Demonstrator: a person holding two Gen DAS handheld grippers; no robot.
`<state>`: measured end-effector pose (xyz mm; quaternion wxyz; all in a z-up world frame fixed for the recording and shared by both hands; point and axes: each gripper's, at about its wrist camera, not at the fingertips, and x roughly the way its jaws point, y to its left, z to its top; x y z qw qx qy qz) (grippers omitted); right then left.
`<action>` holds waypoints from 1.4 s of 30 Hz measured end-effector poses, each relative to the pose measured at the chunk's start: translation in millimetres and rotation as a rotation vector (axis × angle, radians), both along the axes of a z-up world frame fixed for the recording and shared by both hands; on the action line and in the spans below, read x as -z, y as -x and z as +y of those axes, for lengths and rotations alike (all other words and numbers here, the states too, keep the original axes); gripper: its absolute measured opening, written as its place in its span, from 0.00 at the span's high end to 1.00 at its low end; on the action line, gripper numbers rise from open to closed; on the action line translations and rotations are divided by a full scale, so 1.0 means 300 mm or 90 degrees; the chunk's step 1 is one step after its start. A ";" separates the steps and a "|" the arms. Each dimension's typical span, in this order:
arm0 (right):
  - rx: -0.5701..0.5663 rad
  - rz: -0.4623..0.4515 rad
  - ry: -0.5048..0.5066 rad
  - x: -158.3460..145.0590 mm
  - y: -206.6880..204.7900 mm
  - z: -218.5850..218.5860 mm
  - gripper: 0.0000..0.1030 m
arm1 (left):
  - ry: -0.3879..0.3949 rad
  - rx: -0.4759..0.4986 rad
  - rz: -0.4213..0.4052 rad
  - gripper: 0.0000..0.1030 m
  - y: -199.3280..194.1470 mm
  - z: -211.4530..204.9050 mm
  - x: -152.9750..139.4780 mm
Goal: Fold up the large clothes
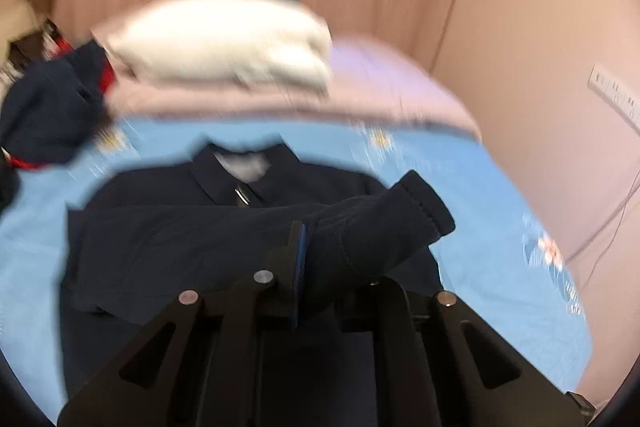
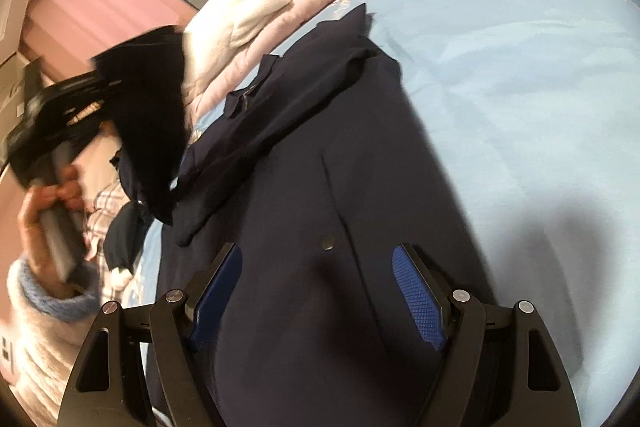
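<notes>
A navy jacket point(image 1: 180, 239) lies flat on the blue bed sheet point(image 1: 480, 187), collar point(image 1: 236, 179) away from me. My left gripper point(image 1: 336, 251) is shut on the jacket's sleeve, whose ribbed cuff point(image 1: 424, 211) sticks out to the right; the cloth hides the right finger. The right wrist view shows the same left gripper point(image 2: 76, 107) raised at the left with the sleeve point(image 2: 148, 99) hanging from it, held by a person's hand point(image 2: 44, 203). My right gripper point(image 2: 318, 297) is open just above the jacket's body point(image 2: 304, 167), nothing between its blue pads point(image 2: 418, 299).
A white pillow point(image 1: 224, 35) rests on a pink quilt point(image 1: 380, 87) at the head of the bed. A heap of dark clothes point(image 1: 44, 107) lies at the far left. Pink curtains and a wall with a socket strip point(image 1: 616, 97) border the bed.
</notes>
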<state>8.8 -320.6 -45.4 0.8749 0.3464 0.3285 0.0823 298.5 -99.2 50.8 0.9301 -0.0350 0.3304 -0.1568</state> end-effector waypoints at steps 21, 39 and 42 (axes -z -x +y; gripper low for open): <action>-0.042 0.011 0.015 -0.125 -0.145 0.021 0.24 | 0.276 -0.115 0.119 0.08 0.038 0.841 0.268; -0.136 -0.038 0.000 -0.137 -0.524 0.247 0.24 | 0.479 -0.219 0.108 0.13 -0.237 0.927 0.440; -0.146 0.009 0.037 -0.079 -0.545 0.286 0.24 | 0.467 -0.229 0.099 0.16 -0.232 0.942 0.439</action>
